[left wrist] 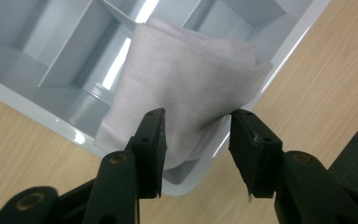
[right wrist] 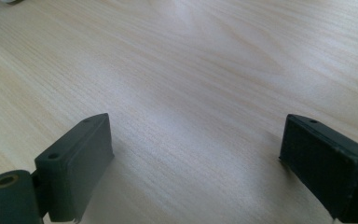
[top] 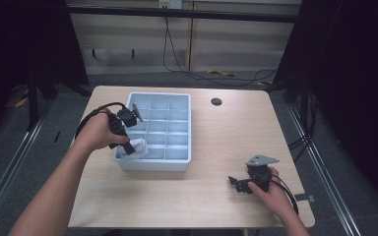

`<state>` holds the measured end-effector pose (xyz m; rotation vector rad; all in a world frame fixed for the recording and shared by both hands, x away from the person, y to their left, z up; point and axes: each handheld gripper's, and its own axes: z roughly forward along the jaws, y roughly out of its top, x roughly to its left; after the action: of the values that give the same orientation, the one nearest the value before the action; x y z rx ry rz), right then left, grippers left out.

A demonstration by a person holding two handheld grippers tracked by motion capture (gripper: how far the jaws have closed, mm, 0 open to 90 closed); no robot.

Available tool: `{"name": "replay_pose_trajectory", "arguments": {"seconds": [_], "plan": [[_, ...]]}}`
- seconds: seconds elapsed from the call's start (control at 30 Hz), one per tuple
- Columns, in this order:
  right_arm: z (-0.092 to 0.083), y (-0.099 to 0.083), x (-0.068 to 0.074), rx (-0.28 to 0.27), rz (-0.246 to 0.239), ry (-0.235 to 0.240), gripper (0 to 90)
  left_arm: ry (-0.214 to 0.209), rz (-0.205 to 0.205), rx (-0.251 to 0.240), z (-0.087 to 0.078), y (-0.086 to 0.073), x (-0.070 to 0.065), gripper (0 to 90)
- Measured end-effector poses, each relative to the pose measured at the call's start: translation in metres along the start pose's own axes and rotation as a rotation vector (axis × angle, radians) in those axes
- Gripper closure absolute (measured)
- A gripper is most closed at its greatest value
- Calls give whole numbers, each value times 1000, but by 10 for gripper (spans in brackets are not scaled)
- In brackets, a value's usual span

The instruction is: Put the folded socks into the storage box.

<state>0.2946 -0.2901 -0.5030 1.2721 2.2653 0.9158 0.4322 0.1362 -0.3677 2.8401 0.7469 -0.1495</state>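
Observation:
A light blue tray [top: 152, 165] with many small compartments stands on the wooden table. A folded white cloth [top: 138, 146] lies in its near left corner compartment. My left gripper [top: 129, 146] points down at that corner. In the left gripper view the cloth [left wrist: 186, 79] drapes over the tray's rim [left wrist: 289, 46], and my left gripper [left wrist: 196, 122] stands open, its jaws on either side of the cloth's lower edge without pressing it. My right gripper [top: 238, 186] rests low over the table at the near right. It [right wrist: 196, 135] is wide open above bare wood, with nothing between the jaws.
A dark round grommet [top: 216, 102] sits in the table behind the tray, to the right. Bare table top [top: 216, 147] lies between the tray and my right gripper. Cables run across the floor beyond the far edge.

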Motion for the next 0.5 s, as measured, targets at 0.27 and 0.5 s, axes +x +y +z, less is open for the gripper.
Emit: {"name": "replay_pose_trajectory", "arguments": {"seconds": [0.27, 0.5], "plan": [[0, 0, 0, -1, 1, 0, 82, 12, -4, -39, -13, 7, -1, 514], [0, 0, 0, -3, -2, 0, 82, 18, -5, -40, -16, 11, 1, 532]]}}
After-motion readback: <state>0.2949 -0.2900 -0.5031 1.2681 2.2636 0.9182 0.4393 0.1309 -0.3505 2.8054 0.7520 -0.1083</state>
